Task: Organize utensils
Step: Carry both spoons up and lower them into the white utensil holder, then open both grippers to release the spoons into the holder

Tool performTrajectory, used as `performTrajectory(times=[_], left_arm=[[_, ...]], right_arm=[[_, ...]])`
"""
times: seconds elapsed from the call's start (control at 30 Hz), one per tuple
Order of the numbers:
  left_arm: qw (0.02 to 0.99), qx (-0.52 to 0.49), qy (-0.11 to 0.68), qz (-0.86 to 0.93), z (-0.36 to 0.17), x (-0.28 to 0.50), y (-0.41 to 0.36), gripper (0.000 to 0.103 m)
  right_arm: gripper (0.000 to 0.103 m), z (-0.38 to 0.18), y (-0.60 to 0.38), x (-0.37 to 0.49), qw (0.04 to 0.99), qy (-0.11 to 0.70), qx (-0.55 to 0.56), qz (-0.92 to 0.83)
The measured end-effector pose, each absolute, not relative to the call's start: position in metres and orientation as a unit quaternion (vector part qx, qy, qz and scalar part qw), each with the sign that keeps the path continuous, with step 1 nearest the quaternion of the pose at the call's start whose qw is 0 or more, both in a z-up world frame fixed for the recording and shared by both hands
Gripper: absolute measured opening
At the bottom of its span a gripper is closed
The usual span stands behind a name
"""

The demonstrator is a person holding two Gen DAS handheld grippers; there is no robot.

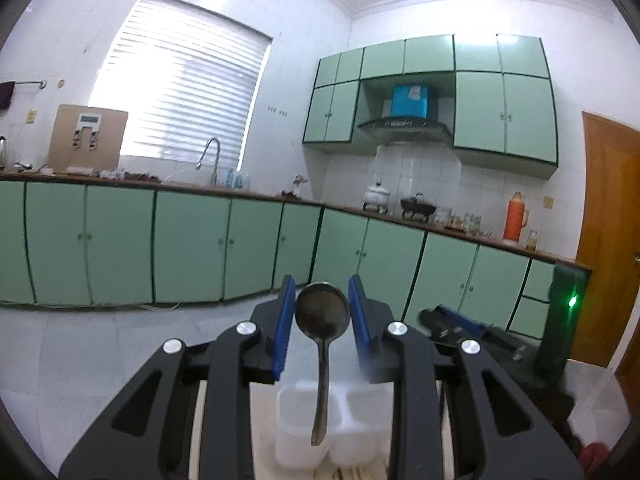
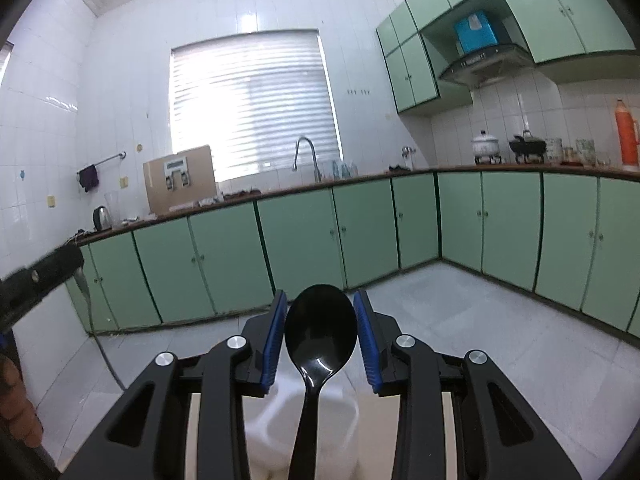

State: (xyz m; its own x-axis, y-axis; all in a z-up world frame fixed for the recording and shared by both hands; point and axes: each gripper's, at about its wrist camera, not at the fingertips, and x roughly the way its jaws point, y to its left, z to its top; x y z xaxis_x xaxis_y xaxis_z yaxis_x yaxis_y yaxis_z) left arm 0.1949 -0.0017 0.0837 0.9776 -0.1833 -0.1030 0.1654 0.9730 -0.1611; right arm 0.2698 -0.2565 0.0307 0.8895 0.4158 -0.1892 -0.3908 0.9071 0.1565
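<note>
Plainly, each gripper carries a spoon by its bowl, and the coming move turns on how those handles hang over the container below; the left gripper [image 1: 322, 312] has its blue pads narrowed onto the edges of a dull metal spoon [image 1: 322, 338], whose bowl sits between the pads while the handle runs straight down toward the camera, its tip over the divide of the white two-compartment container [image 1: 298, 412] directly beneath; the right gripper [image 2: 320, 324] likewise closes narrowly on the bowl of a glossy black spoon [image 2: 320, 330], handle pointing down over what seems to be the same white container [image 2: 276, 416], though it is blurred there and I cannot tell which compartment lies under it; both long axes stand near vertical, handle-first, so lowering should drop them in; the left looks better centred.
</note>
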Motion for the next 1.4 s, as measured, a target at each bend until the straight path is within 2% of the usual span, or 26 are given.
performTrajectory(times=[0.17, 0.53, 0.6, 0.67, 0.77, 0.87, 1.13, 1.3, 1.4], left_arm=[[0.991, -0.070, 0.064, -0.094, 0.079, 0.238, -0.018, 0.026], [0.982, -0.064, 0.152, -0.092, 0.005, 0.287, -0.020, 0.026], [0.982, -0.063, 0.157, -0.088, -0.002, 0.286, -0.015, 0.028], [0.982, -0.056, 0.161, -0.084, -0.009, 0.282, -0.011, 0.038], [0.982, -0.053, 0.164, -0.081, -0.013, 0.273, -0.007, 0.043], [0.982, -0.052, 0.163, -0.076, -0.014, 0.261, -0.002, 0.050], [0.980, -0.047, 0.183, -0.064, -0.025, 0.209, 0.005, 0.073], [0.974, -0.045, 0.214, -0.061, -0.043, 0.173, 0.006, 0.086], [0.968, -0.042, 0.240, -0.065, -0.052, 0.155, 0.004, 0.090]], right_arm=[[0.034, 0.018, -0.246, 0.309, 0.972, 0.114, 0.066, 0.196], [0.034, -0.035, -0.240, 0.320, 0.967, 0.148, 0.062, 0.197], [0.035, -0.040, -0.240, 0.316, 0.965, 0.155, 0.057, 0.201], [0.035, -0.045, -0.241, 0.311, 0.964, 0.161, 0.057, 0.202], [0.038, -0.049, -0.245, 0.304, 0.963, 0.167, 0.059, 0.201], [0.045, -0.050, -0.251, 0.292, 0.964, 0.171, 0.063, 0.193], [0.083, -0.061, -0.272, 0.237, 0.968, 0.194, 0.059, 0.149], [0.097, -0.079, -0.285, 0.196, 0.964, 0.229, 0.057, 0.120], [0.097, -0.088, -0.292, 0.176, 0.959, 0.256, 0.059, 0.111]])
